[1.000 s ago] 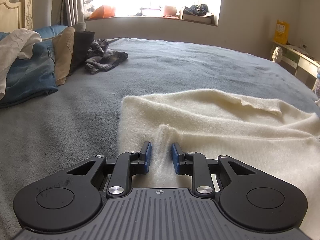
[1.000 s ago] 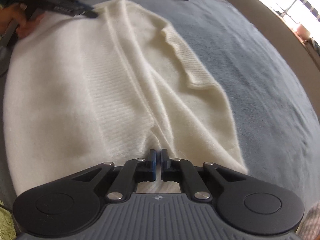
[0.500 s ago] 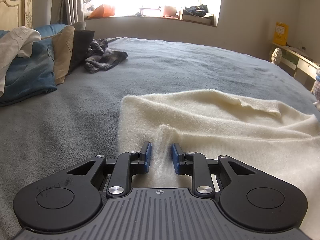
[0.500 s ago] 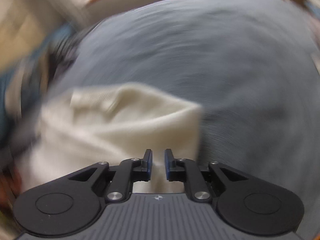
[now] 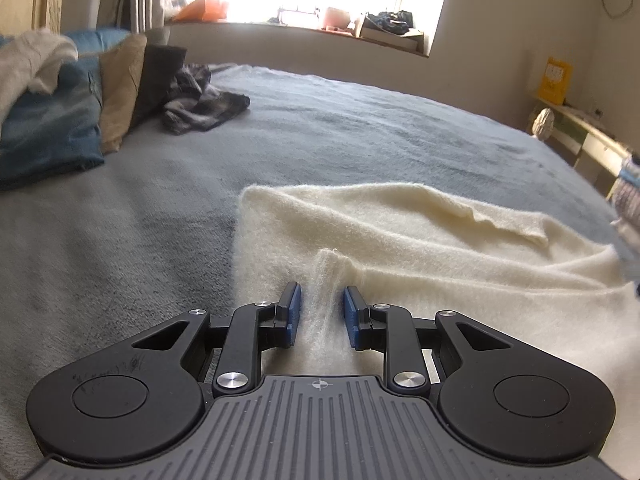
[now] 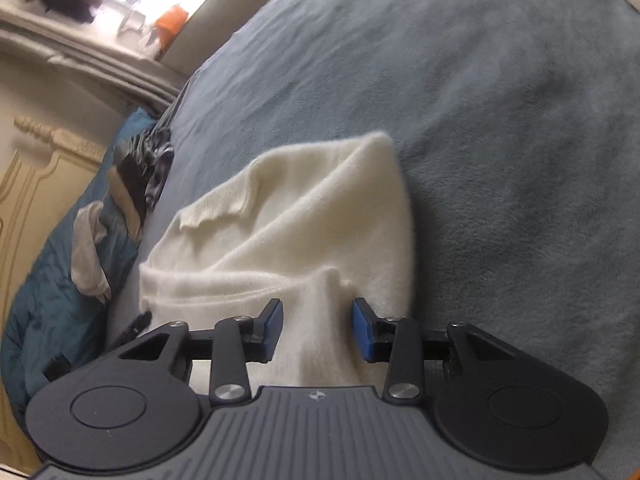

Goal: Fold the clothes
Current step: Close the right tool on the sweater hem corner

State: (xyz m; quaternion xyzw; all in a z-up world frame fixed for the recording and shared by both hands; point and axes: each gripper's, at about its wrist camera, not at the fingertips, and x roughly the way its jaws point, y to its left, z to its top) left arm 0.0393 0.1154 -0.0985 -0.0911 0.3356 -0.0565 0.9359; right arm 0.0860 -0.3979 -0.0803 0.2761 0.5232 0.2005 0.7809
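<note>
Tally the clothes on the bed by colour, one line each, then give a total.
Cream: 1, the sweater spread under both grippers
Blue: 1, denim piece in the pile
White: 1, garment on top of the denim
Tan: 1, folded piece
Black: 1, folded piece
Dark plaid: 1, crumpled garment
Total: 6

Both wrist views look forward, close and low over the grey-blue blanketed bed (image 5: pixel 360 128), sharing the cream fuzzy knit sweater (image 6: pixel 304 216).

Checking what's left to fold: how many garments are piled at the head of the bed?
About 5, more may be hidden: white top, blue jeans, tan piece, dark piece, and plaid garment beside the pile.
</note>
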